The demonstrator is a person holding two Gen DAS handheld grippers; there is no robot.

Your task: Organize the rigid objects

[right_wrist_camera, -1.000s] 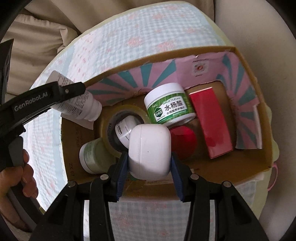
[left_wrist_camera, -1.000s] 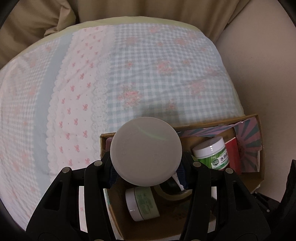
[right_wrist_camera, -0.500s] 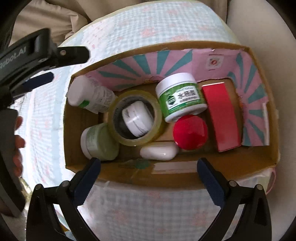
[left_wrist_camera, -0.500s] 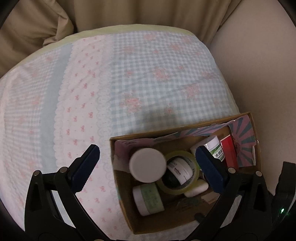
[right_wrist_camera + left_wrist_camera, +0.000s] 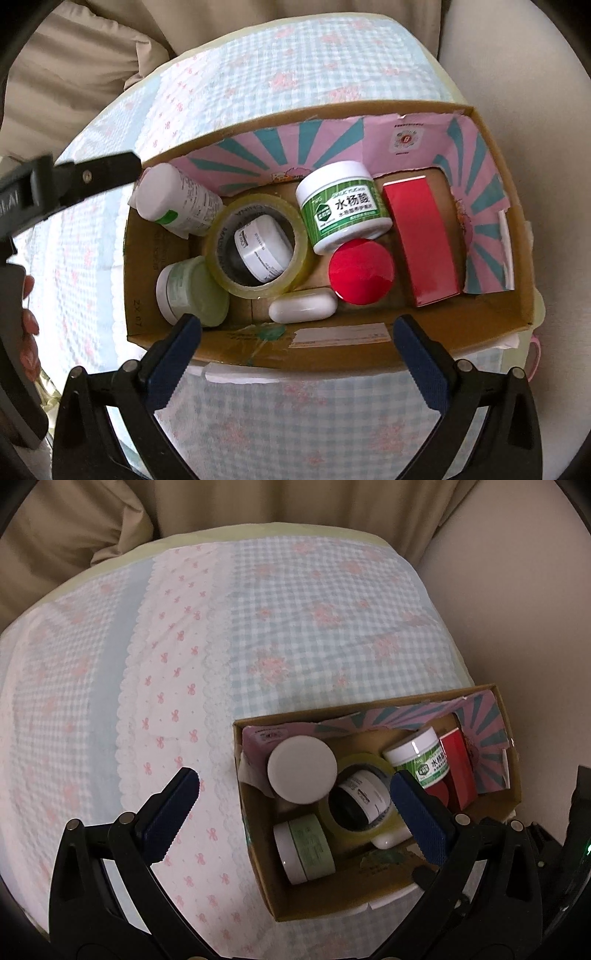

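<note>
A cardboard box (image 5: 369, 709) (image 5: 332, 354) with pink and teal lining sits on a checked cloth. In it a white bottle (image 5: 302, 770) (image 5: 177, 206) leans in the far left corner. A white oval case (image 5: 303, 305) lies by the near wall. A tape roll (image 5: 221, 236) rings a small labelled jar (image 5: 264, 251). My left gripper (image 5: 293, 786) hangs open over the box's left half, empty. My right gripper (image 5: 297, 328) stands open above the near wall, empty.
Also in the box are a pale green jar (image 5: 188, 291), a green-labelled white jar (image 5: 343, 210), a red lid (image 5: 361, 271) and a red carton (image 5: 424, 243). Beige cushions (image 5: 74, 535) ring the cloth. A person's hand (image 5: 27, 295) holds the left gripper's handle.
Both grippers have opened. The left let go of the white bottle and the right let go of the white oval case; both now rest in the box. The left gripper has drawn back.
</note>
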